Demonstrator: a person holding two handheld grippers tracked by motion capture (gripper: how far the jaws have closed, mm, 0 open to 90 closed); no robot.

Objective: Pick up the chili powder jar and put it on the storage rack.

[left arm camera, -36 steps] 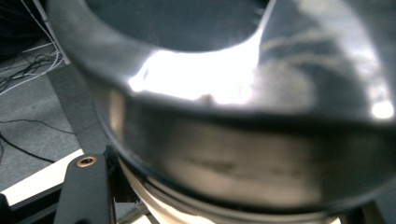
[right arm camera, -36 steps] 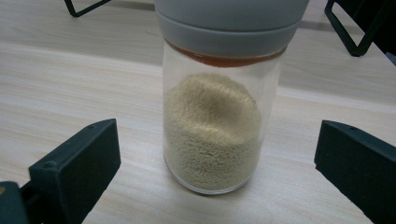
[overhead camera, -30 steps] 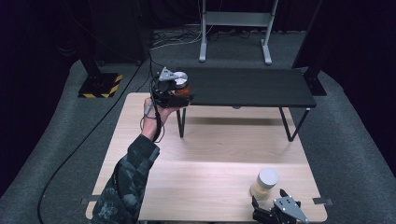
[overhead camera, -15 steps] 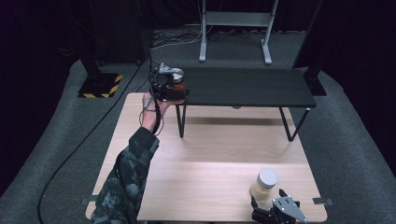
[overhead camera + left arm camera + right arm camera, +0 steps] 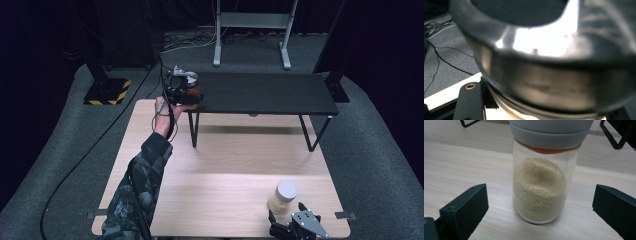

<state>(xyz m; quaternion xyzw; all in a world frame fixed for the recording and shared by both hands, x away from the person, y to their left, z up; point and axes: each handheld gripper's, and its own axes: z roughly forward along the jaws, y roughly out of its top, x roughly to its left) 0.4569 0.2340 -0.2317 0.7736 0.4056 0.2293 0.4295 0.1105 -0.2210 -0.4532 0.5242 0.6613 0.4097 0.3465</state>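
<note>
A person's left hand holds my left gripper (image 5: pixel 184 92) at the left end of the black shelf (image 5: pixel 265 95). It is shut on a jar with a grey lid and reddish contents (image 5: pixel 191 90). In the left gripper view this jar (image 5: pixel 549 75) looms blurred right before the camera, with one black jaw at its lower left. I cannot tell whether the jar rests on the shelf. A second jar (image 5: pixel 284 196) with a grey lid and beige grains (image 5: pixel 539 192) stands near the table's front edge. My right gripper (image 5: pixel 287 220) sits just behind it, open, its jaws wide on either side without touching.
The black shelf stands on thin metal legs (image 5: pixel 194 129) at the back of the light wooden table (image 5: pixel 225 160). Grey carpet with cables (image 5: pixel 100 145) surrounds the table. A metal stand (image 5: pixel 252 22) and a yellow-black striped base (image 5: pixel 107 92) lie beyond.
The left hand has carried its jar a little farther back along the shelf's left end. The right gripper and the beige jar have stayed where they were.
</note>
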